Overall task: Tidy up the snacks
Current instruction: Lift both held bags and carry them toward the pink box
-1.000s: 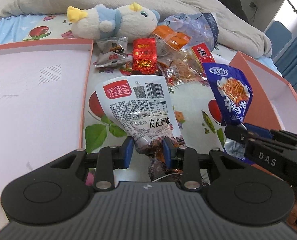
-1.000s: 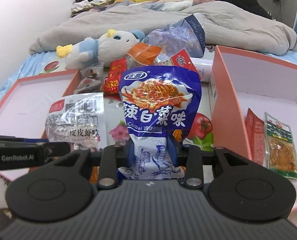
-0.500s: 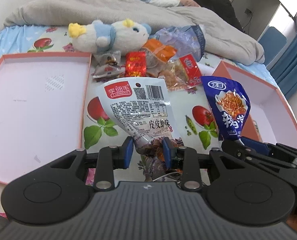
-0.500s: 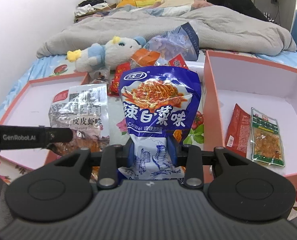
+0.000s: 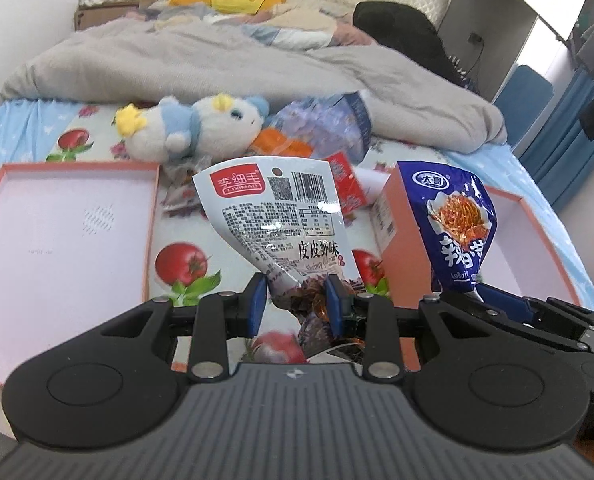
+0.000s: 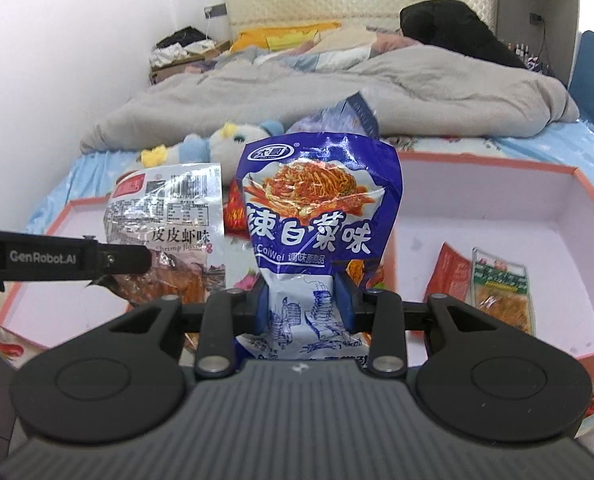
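**2 snack bags held above the bedsheet**

At far left lies our shallow pink tray (image 5: pixel 63 220). Our left gripper (image 5: pixel 295 303) is pinched tight on the lower end of the silver shrimp-flavour bag (image 5: pixel 281 216), held upright above the tomato-print sheet (image 5: pixel 185 268). Beside it, our right gripper (image 6: pixel 303 300) is clamped on the blue cabbage-flavour bag (image 6: pixel 317 200). Furthest right, the pink box (image 6: pixel 509 216) holds 2 packets (image 6: pixel 497 284).

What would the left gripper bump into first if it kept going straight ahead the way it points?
Probably the loose snack pile by the plush toy, though depth is unclear. The left gripper already clamps the shrimp snack packet.
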### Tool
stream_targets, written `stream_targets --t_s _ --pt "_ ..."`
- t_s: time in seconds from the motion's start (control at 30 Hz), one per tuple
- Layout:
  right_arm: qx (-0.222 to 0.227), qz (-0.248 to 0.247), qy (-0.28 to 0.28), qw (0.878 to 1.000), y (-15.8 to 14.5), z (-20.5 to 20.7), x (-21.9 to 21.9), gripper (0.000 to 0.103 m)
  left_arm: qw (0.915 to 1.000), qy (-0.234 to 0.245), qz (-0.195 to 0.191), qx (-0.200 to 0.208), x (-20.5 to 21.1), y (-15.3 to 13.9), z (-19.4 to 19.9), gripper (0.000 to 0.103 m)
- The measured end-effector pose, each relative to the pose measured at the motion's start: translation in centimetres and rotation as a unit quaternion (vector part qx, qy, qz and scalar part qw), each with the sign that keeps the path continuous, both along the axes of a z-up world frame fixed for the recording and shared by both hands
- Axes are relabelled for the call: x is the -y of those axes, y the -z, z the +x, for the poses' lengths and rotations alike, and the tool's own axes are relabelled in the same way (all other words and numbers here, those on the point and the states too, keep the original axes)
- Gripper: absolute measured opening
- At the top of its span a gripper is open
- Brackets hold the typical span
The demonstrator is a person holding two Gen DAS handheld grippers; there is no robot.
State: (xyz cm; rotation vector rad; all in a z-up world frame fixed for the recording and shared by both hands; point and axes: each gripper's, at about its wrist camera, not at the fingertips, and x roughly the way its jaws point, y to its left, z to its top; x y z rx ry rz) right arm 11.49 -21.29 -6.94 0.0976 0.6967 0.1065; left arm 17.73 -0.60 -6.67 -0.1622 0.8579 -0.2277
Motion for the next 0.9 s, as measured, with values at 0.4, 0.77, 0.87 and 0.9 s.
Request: stream_targets --t_s 0.4,0.77,0.87,0.9 --pt "0.052 -0.001 0.029 0.998 -5.0 0.1 4.4 0.037 0.9989 0.028 -0.004 0.038 4.6 -5.6 1.6 0.036" --pt "0.085 -0.014 0.039 0.995 -8.4 1.1 8.5 0.037 0.996 0.059 -0.019 0.064 10.0 -9.5 3.6 0.036" --pt "0.091 -0.016 0.045 0.995 -8.8 1.4 9.3 0.037 0.9955 0.065 -0.018 0.067 11.4 -10.0 4.0 0.036" --pt "0.092 -0.015 0.047 0.995 -8.8 1.6 9.7 0.037 0.9954 0.066 -0.017 0.068 11.9 -10.1 4.2 0.036"
